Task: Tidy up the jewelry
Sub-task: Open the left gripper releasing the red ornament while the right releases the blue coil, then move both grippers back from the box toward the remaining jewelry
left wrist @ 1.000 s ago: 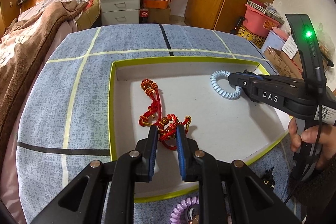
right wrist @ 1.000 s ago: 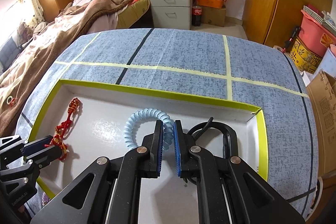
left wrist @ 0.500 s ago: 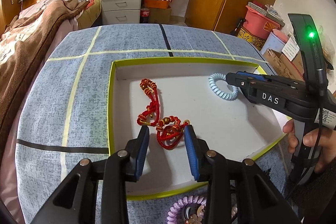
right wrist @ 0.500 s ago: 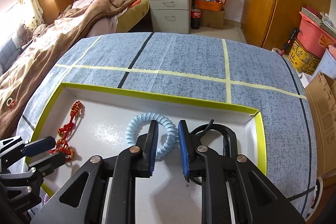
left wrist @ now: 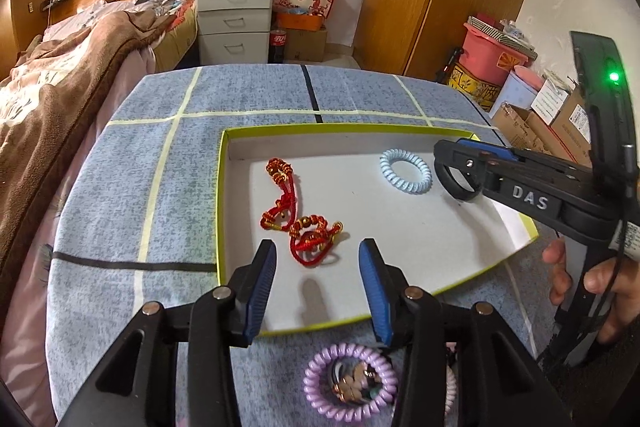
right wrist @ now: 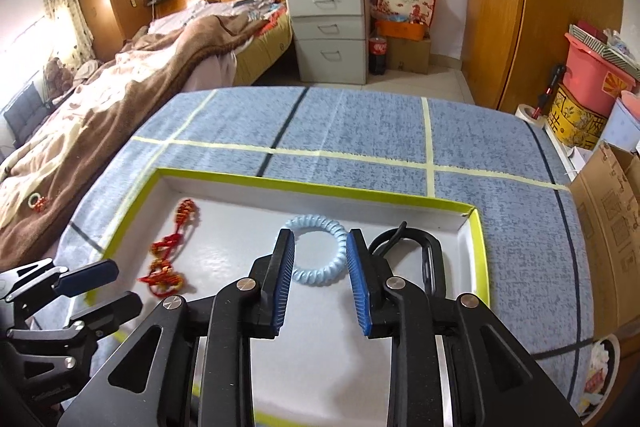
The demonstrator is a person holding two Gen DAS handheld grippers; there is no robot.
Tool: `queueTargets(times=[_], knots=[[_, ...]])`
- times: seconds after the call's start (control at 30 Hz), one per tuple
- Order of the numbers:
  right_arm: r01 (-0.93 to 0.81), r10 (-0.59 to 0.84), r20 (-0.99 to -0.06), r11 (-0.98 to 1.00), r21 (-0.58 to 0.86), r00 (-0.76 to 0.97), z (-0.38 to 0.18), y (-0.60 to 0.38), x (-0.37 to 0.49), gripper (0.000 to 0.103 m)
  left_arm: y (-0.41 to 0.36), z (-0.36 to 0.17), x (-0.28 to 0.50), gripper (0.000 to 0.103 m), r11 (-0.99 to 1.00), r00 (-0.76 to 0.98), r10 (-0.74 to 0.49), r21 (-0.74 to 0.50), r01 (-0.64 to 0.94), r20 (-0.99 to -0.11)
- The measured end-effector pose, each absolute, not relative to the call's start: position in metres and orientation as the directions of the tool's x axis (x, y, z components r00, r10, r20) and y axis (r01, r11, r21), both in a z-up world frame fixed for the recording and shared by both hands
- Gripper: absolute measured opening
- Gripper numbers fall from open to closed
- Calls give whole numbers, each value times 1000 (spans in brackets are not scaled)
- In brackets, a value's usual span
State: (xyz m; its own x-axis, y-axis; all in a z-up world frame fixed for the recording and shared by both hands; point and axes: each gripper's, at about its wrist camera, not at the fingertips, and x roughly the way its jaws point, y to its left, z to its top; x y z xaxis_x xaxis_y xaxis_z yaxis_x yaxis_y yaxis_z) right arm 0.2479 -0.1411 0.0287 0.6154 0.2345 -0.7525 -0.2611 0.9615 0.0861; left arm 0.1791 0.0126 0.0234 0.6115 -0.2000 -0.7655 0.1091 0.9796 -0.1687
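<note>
Red beaded cord (left wrist: 298,217) & blue coil band (left wrist: 406,177) lie apart in tray (left wrist: 221,211).

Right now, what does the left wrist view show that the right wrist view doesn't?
Left wrist only: the purple coil bracelet on the table outside the tray, and a hand holding the right gripper's handle.

Right wrist only: a black carabiner-like clip in the tray's right corner.

Both: the tray, the red cord bracelet, the light blue coil bracelet, and the left gripper and right gripper, open and empty, jaws having just opened.
</note>
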Motion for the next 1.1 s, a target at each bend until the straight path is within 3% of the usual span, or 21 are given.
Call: queueTargets(times=[0.57, 1.1], knots=[[-260, 267, -694, 958, 117, 668, 48, -148, 152, 28, 30, 39, 109, 49, 975, 670, -201, -210, 69, -714], [-281, 321, -744, 942, 185, 586, 7, -137, 93, 28, 67, 15, 63, 50, 964, 671, -201, -266, 5, -713]])
